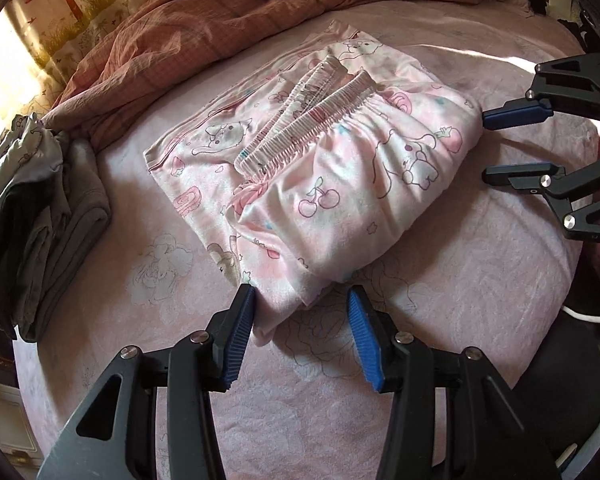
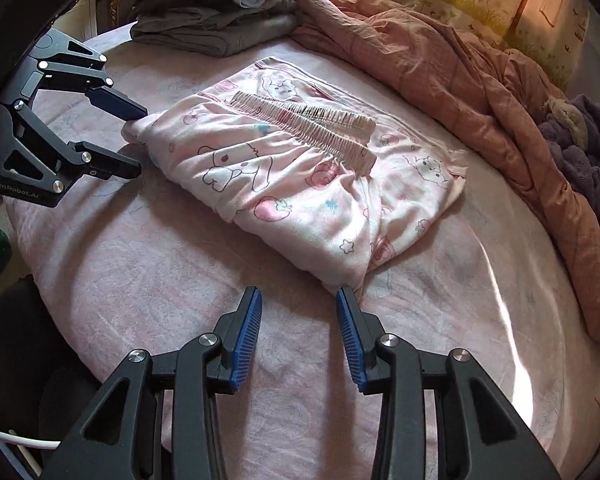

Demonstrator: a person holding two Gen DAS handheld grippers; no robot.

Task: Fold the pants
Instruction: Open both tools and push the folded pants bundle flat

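The pink cartoon-print pants lie folded into a thick bundle on the pink bed sheet, with the ribbed elastic waistband on top. They also show in the right wrist view. My left gripper is open, its fingers either side of the bundle's near corner, with cloth lying between them. It shows in the right wrist view at the bundle's left corner. My right gripper is open and empty, just short of the bundle's near corner. It shows in the left wrist view at the bundle's right edge.
A crumpled salmon duvet lies along the back of the bed. A stack of folded grey and printed clothes sits at the left edge, and also shows in the right wrist view. A purple fleece blanket lies at the right.
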